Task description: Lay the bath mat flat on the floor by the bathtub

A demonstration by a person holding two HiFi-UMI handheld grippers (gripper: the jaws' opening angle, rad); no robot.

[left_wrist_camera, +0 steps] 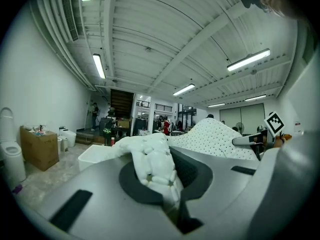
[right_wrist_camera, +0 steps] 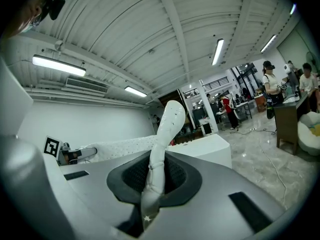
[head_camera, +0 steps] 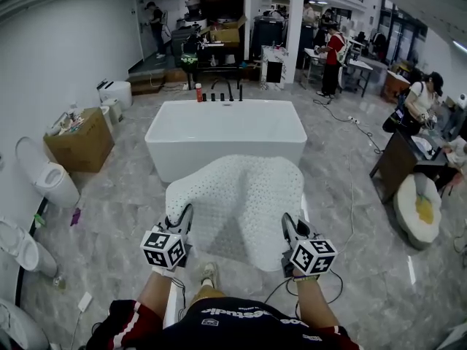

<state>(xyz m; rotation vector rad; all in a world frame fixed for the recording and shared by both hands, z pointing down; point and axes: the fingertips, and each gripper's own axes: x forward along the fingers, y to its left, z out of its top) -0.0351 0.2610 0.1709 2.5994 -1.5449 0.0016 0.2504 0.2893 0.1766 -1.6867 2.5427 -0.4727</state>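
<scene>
Nearest: left gripper [head_camera: 180, 223] and right gripper [head_camera: 290, 228], held out about level at matching height, well apart. Both tongs are clamped tight on the near edge of the bath mat [head_camera: 241, 195]. The left has a bunched near-left corner, the right a thin fold of the near-right edge; each gripper view shows white nubbed material pinched between the pads. The mat is up off the floor [head_camera: 124, 195], stretched between the two grips, humped in the middle and drooping away on the far side. From the head view its far edge overlaps the near wall of the bathtub [head_camera: 226, 133]; can't tell whether it touches. The tub stands just beyond, long side toward the person. Farther back is a cluttered workshop with people at tables. Step in hand, by my reading: positioning, with the mat spread but not yet laid. The next move probably calls for lowering both grips together, far edge down first alongside the tub, keeping the mat taut so no fold gets trapped, and letting go once it lies flat.
</scene>
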